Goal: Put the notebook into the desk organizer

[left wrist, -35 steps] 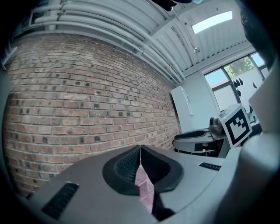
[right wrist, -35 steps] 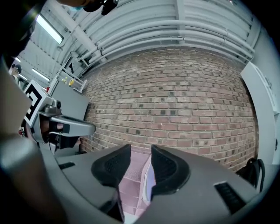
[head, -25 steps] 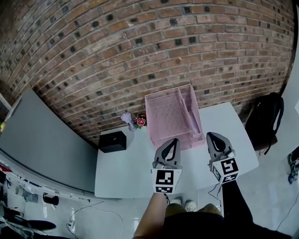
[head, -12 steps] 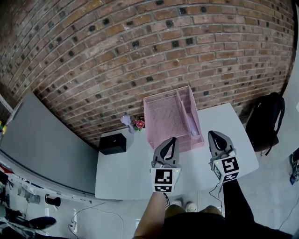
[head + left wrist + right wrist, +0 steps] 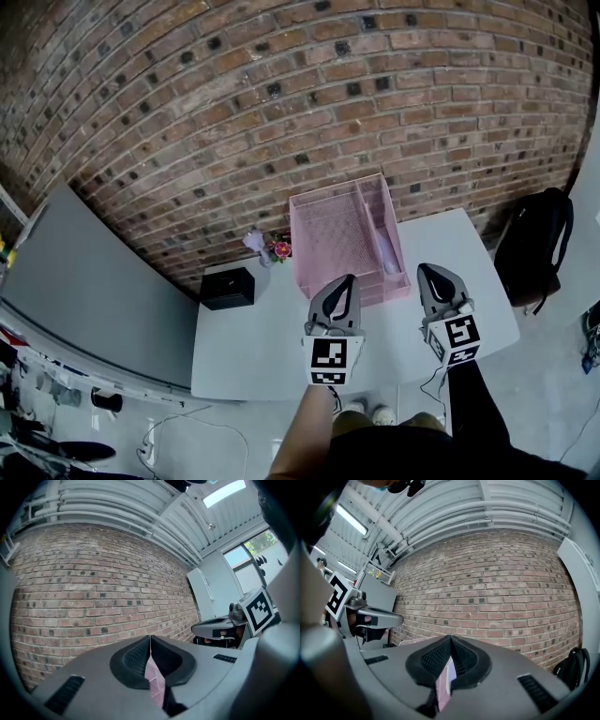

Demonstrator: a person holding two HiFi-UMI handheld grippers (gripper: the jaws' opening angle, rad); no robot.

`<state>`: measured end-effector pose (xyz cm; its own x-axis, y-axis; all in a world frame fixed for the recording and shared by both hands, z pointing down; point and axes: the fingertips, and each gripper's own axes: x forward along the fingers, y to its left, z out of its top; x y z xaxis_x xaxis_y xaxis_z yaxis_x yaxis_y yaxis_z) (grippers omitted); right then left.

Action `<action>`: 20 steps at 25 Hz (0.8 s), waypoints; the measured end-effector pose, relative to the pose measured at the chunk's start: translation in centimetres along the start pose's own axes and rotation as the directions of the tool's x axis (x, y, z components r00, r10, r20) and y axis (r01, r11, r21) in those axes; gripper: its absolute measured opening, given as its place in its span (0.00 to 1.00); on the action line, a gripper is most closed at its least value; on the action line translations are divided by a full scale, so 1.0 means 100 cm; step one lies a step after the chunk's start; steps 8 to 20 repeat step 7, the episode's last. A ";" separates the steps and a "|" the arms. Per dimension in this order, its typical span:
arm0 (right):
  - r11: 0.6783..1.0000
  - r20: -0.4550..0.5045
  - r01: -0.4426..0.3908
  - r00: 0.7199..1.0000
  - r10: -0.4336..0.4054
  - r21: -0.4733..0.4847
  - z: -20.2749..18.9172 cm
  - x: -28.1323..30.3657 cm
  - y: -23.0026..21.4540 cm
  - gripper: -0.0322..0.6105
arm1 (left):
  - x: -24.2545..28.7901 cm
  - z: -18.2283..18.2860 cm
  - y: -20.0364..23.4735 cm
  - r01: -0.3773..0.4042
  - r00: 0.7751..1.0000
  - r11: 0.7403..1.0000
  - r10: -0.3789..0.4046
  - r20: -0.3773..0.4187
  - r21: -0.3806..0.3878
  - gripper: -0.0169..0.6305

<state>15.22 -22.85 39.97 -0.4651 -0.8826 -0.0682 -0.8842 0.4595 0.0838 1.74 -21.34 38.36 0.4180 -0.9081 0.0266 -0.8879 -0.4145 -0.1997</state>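
Observation:
A pink mesh desk organizer (image 5: 337, 230) stands at the back of the white table (image 5: 253, 347), against the brick wall. A pale lavender thing, likely the notebook (image 5: 388, 251), stands in its narrow right compartment. My left gripper (image 5: 347, 280) hovers just in front of the organizer's front edge, shut with nothing in it. To its right my right gripper (image 5: 424, 271) is also shut and empty, level with the organizer's front right corner. In the left gripper view the left gripper (image 5: 150, 637) shows its pads meeting. The right gripper (image 5: 451, 637) looks the same in its own view.
A black box (image 5: 228, 285) sits at the table's back left. Beside it are a small pot of red and pink flowers (image 5: 280, 247) and a pale purple ornament (image 5: 253, 240). A black backpack (image 5: 532, 246) leans on the floor at the right. A grey panel (image 5: 84, 281) stands left of the table.

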 end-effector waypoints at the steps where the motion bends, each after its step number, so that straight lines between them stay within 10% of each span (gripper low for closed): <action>1: 1.000 0.000 0.000 1.000 0.000 0.001 0.000 0.000 -0.001 0.08 | 0.001 0.000 0.000 -0.001 1.000 1.000 0.001 0.000 -0.001 0.05; 20: 1.000 0.001 0.003 1.000 -0.003 0.004 0.000 -0.001 -0.005 0.08 | 0.003 0.000 -0.002 -0.002 1.000 1.000 0.002 0.001 -0.004 0.05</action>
